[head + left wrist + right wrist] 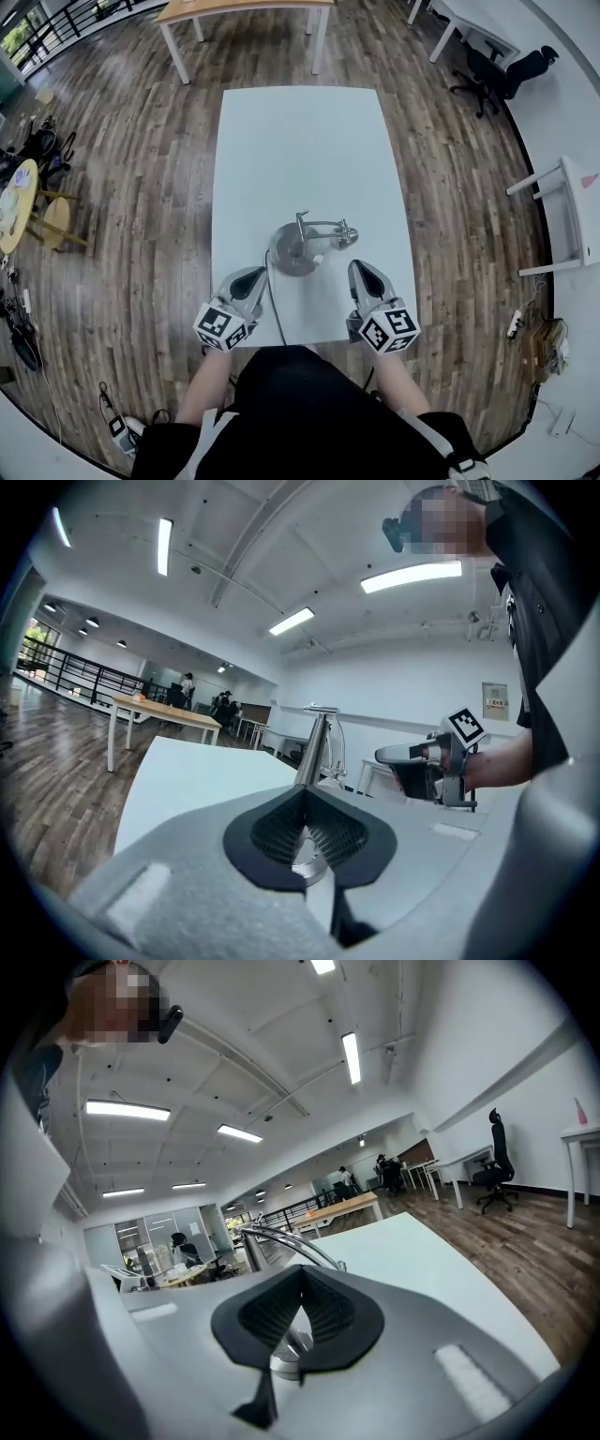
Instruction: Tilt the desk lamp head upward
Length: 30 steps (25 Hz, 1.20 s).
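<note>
Both grippers are pressed shut on nothing: the left gripper (251, 278) just left of the desk lamp (298, 249), the right gripper (364, 273) just right of it. Nudging the lamp head (344, 234) with closed jaws could slide or topple the unheld base rather than swing the hinge.

Left gripper view: desk lamp (315, 747) base mostly hidden behind left gripper (305, 797) body, only sliver showing through jaw notch. Right gripper view: right gripper (301, 1275) covers base likewise. Head view: cord (273, 309) lost under person's torso (309, 412); wooden table (244, 9) cut by top edge. Distant people (187, 688) too small to tell.
</note>
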Each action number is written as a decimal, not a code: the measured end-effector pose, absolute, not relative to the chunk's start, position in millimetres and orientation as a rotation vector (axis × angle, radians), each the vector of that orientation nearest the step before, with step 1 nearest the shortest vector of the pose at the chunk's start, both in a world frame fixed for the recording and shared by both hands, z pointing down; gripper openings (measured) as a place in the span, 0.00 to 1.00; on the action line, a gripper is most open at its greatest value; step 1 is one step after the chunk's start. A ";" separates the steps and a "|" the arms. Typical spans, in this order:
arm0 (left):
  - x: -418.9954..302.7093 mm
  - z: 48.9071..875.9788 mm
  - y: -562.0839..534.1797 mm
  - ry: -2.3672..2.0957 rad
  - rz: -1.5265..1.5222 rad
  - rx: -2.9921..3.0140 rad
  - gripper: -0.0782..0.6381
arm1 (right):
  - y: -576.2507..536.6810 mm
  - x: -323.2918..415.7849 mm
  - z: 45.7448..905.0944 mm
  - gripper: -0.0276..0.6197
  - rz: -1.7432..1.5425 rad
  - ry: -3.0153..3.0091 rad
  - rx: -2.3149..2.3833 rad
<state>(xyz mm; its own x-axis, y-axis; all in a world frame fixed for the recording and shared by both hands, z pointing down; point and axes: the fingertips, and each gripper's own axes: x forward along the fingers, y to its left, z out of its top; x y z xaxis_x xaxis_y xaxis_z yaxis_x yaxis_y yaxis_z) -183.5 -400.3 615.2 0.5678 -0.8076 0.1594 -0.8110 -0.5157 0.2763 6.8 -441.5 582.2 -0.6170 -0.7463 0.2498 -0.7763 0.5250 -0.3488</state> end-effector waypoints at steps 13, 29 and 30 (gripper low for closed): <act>-144.8 692.4 -450.8 -0.996 0.462 2.566 0.33 | -439.7 11.2 613.1 0.05 0.806 -2.550 1.434; -125.8 742.1 -458.1 -0.822 0.707 2.700 0.45 | -436.9 11.1 620.0 0.05 1.008 -2.534 1.486; -125.3 742.5 -457.3 -0.813 0.710 2.703 0.45 | -440.4 10.4 620.3 0.05 1.101 -2.551 1.496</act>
<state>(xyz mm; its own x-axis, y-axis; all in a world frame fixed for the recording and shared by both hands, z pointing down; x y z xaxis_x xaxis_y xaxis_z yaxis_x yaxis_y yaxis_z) -125.3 -457.3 742.5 0.7285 -0.4563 0.5110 -0.5681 -0.8192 0.0784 10.4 -440.4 620.3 -0.5503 -0.7713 0.3198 -0.7616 0.3067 -0.5709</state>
